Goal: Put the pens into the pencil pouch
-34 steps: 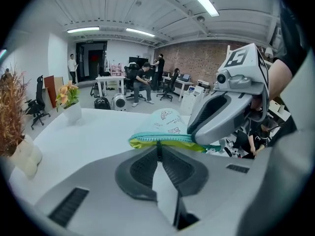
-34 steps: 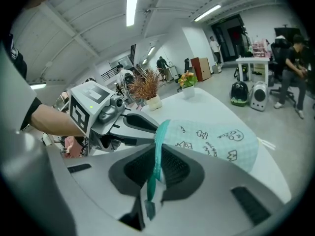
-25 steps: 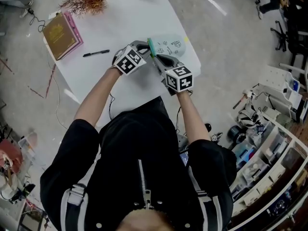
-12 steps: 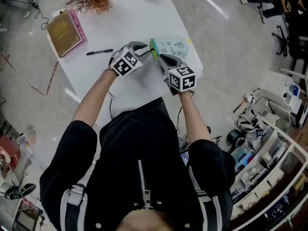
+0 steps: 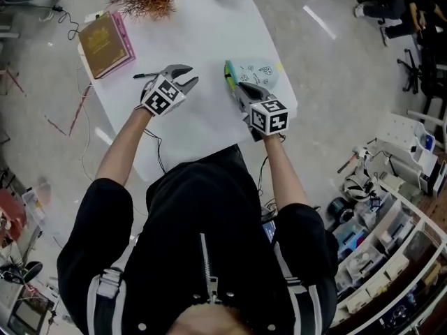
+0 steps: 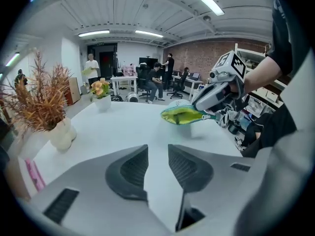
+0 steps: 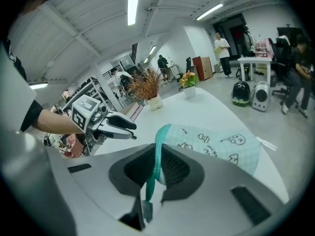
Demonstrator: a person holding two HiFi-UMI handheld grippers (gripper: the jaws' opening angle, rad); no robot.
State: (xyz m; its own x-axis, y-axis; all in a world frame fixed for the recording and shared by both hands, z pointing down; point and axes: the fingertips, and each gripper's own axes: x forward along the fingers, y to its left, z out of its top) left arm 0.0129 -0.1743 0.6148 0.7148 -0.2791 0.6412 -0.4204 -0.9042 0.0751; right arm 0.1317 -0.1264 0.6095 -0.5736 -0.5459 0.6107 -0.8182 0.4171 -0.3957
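Now, on the white table (image 5: 202,40), the pouch (image 5: 255,72) lies at the right, its teal edge pinched in my right gripper (image 5: 235,84). My left gripper (image 5: 190,75), jaws just opening to a narrow gap with nothing between them, hovers near the black pen (image 5: 145,75). Next, I reckon, I close on that pen.
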